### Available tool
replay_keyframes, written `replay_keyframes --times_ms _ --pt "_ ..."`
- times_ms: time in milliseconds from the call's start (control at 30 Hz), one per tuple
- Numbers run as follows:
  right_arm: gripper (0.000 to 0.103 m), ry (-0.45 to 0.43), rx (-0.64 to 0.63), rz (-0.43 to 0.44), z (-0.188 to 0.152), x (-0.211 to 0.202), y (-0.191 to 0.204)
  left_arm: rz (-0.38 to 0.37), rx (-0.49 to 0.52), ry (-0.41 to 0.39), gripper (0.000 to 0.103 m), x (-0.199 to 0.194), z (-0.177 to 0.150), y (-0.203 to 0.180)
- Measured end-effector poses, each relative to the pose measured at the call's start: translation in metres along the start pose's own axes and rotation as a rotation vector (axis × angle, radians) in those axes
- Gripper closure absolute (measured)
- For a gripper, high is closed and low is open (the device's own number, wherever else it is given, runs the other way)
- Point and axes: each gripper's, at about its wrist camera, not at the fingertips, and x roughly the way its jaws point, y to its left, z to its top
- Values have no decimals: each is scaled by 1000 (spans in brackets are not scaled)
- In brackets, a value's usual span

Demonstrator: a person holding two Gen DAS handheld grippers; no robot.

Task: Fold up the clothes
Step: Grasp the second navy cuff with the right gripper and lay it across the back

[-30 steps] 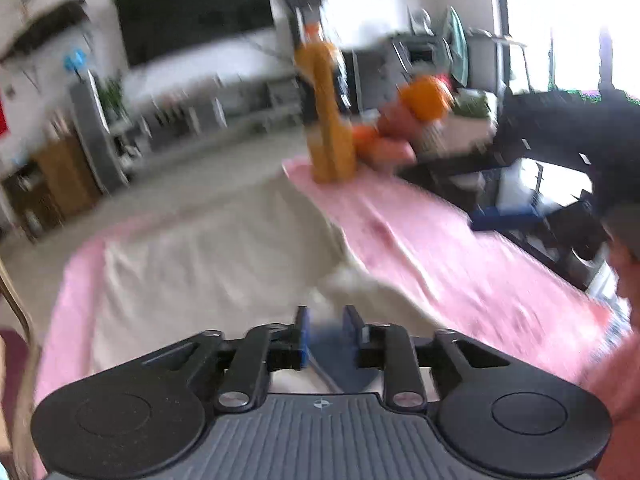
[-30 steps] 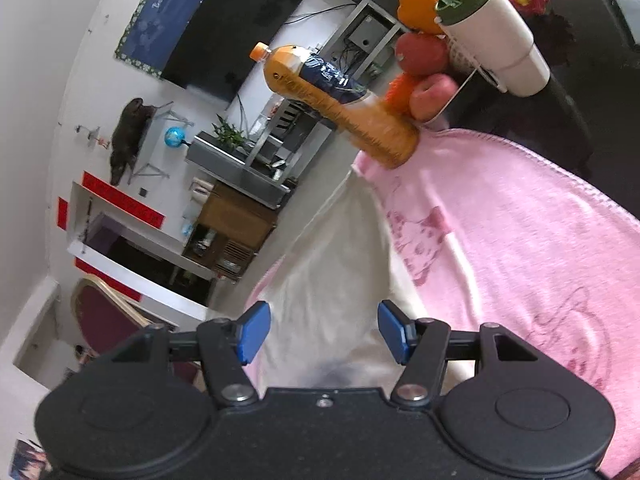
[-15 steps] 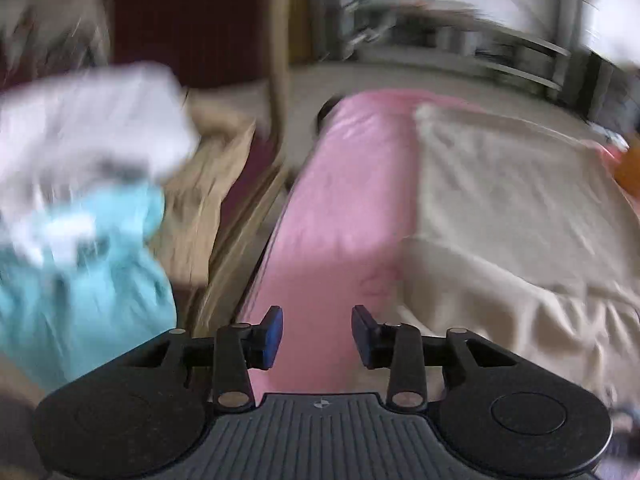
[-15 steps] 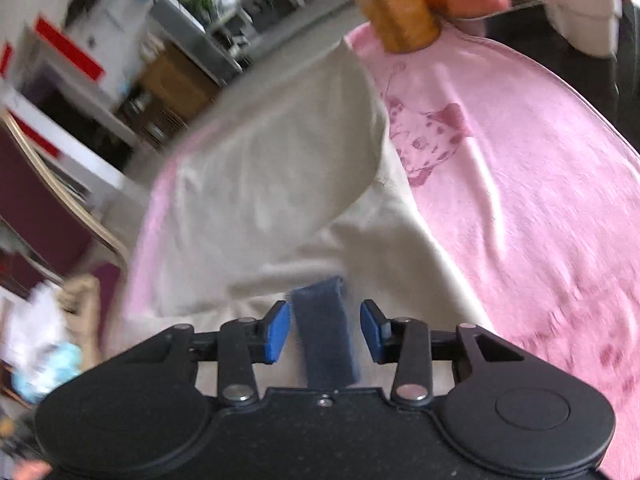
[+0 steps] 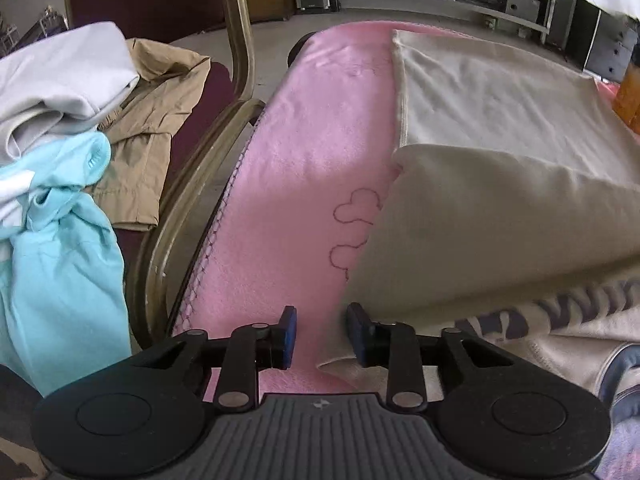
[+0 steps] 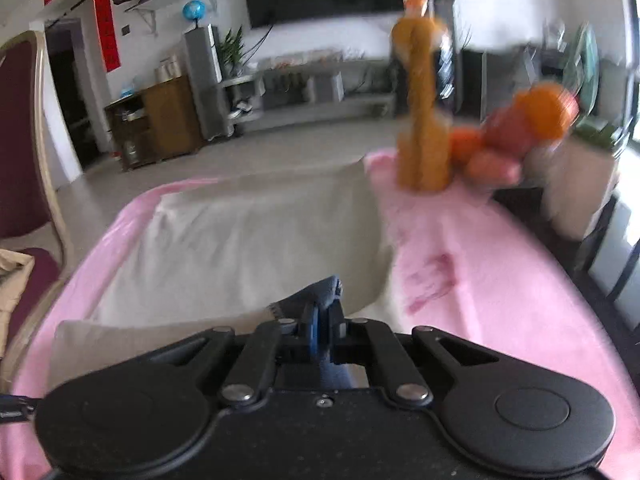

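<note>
- Left wrist view: the left gripper (image 5: 319, 334) sits at the bottom centre of the frame with its blue-padded jaws apart; they have just been opening a little. Only the pink blanket (image 5: 304, 152) shows between them, and the edge of the cream garment (image 5: 480, 128) lies just beside the right-hand pad, so this tool grips nothing.
- The cream garment is spread over the pink blanket across the right half of the frame, with its near part doubled back over itself in a thick fold; dark lettering shows on the fabric at the lower right.
- At the left of this view, a chair with a curved gold frame (image 5: 240, 40) carries a pile of clothes: a light grey piece (image 5: 68, 76) at the upper left, a tan one (image 5: 152, 120) beside it, and a turquoise one (image 5: 60, 248) hanging down at the lower left.
- Right wrist view: the right gripper (image 6: 322, 326) at the bottom centre has just been closing, and its jaws are now clenched on a navy cuff (image 6: 316, 298) of the cream garment, which pokes up above the pads.
- In the upper right of this blurred view, an orange bottle (image 6: 424, 120) stands on the far end of the blanket, with orange and red fruit (image 6: 516, 132) just beside it.
</note>
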Motion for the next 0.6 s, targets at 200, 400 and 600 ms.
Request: replay_keyframes --times_ms 200,400,600 --pt "98 53 75 39 -6 4 -15 35 -74 -209 67 -49 -9 10" --pt "98 24 120 -14 7 1 -30 -6 -52 -283 67 -62 -14 2" --pt "75 200 210 -97 -1 28 -54 14 -9 -247 69 -54 -14 -7"
